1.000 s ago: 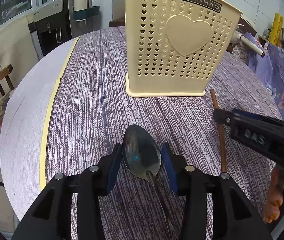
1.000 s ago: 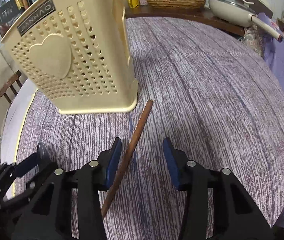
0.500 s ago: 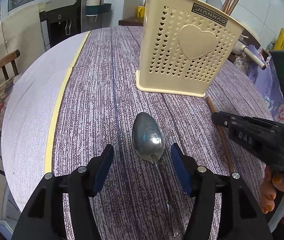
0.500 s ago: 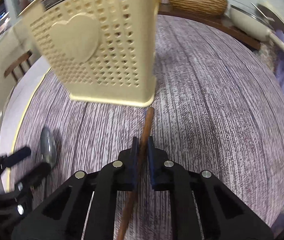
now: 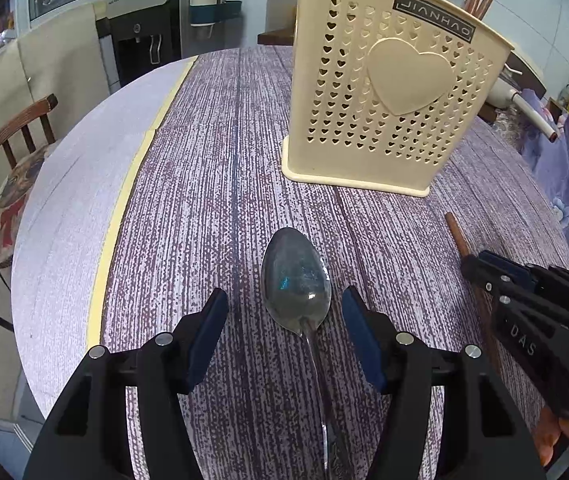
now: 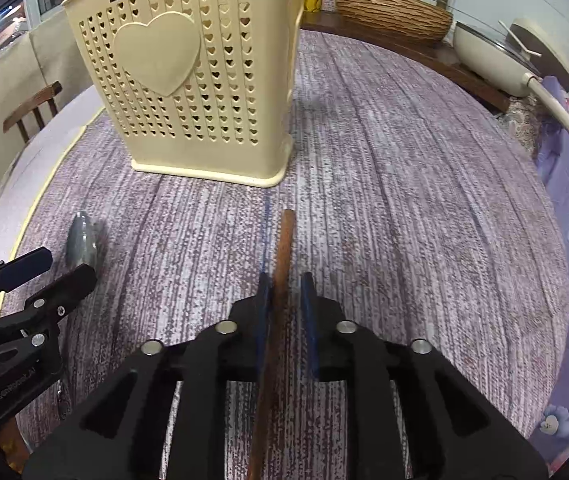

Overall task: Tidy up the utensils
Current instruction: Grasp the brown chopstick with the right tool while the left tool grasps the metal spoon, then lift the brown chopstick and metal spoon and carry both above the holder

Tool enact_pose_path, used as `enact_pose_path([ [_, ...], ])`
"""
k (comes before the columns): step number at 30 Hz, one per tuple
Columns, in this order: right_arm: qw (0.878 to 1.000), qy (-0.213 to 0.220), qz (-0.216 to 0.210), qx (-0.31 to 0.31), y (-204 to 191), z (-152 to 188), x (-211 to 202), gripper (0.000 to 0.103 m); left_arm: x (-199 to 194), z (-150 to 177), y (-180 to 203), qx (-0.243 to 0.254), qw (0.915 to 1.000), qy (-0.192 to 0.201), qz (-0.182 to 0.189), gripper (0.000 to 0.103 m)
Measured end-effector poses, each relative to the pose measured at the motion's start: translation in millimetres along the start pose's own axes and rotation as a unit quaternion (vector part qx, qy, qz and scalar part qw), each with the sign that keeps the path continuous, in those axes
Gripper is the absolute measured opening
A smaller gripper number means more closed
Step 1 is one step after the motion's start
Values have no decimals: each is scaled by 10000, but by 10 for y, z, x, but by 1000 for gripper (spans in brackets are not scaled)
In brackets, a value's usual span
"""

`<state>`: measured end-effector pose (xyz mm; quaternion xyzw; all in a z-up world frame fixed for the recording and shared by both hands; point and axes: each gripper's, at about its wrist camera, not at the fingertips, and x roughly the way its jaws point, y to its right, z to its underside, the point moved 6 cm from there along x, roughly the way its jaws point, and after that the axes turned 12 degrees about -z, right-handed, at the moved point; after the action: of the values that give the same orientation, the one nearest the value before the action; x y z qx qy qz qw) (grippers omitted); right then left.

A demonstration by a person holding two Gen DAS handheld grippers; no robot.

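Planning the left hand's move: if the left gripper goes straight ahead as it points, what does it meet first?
The spoon bowl, already between the left gripper open jaws; beyond it, probably the cream utensil holder.

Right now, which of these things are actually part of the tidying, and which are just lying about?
Part of the job:
- spoon, between the open left gripper
- brown chopstick, between the right gripper fingers
- cream utensil holder, chopsticks already inside

Just lying about:
- wicker basket
- white pan
- wooden chair
- floral cloth
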<state>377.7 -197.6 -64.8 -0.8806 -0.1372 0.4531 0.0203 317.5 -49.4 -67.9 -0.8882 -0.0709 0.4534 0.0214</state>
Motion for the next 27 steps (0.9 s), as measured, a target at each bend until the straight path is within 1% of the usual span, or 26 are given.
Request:
enact_pose_path([
  [2,10000,-6,-10,80,7,11,-11,36,16,-14,1,-80,10000,-23,-47,59],
  [4,9999,12,4,129,-26,57,-13,36,34,-35,3,-162,9998,-28,-85,58],
  [6,9999,13,34,153,-8,57,0,36,55,-58,2,-185,9997,-27,-129,52],
  [8,9998,-15,3,216,10,22,16,36,62,-78,11,-224,9996,-43,-139,50],
  [10,9997,-43,-31,236,4,-46,52,32,71,-96,20,-236,9996,-52,-165,47],
  [11,9997,-61,-62,233,5,-73,68,28,84,-111,23,-228,9995,-45,-191,44],
  [12,9997,-77,-73,219,0,-98,80,24,92,-121,19,-232,9995,-28,-222,39],
  [13,9997,-88,-76,202,-13,-118,88,21,98,-129,13,-249,9994,-19,-249,37],
  [15,9997,-122,-111,160,-40,-135,102,15,108,-141,8,-261,9994,-22,-225,37],
  [21,9996,-139,-194,151,-55,-146,107,9,114,-153,17,-263,9995,-23,-148,37],
  [27,9991,-100,-326,260,-16,-154,81,8,85,-171,17,-309,9995,21,-25,37],
])
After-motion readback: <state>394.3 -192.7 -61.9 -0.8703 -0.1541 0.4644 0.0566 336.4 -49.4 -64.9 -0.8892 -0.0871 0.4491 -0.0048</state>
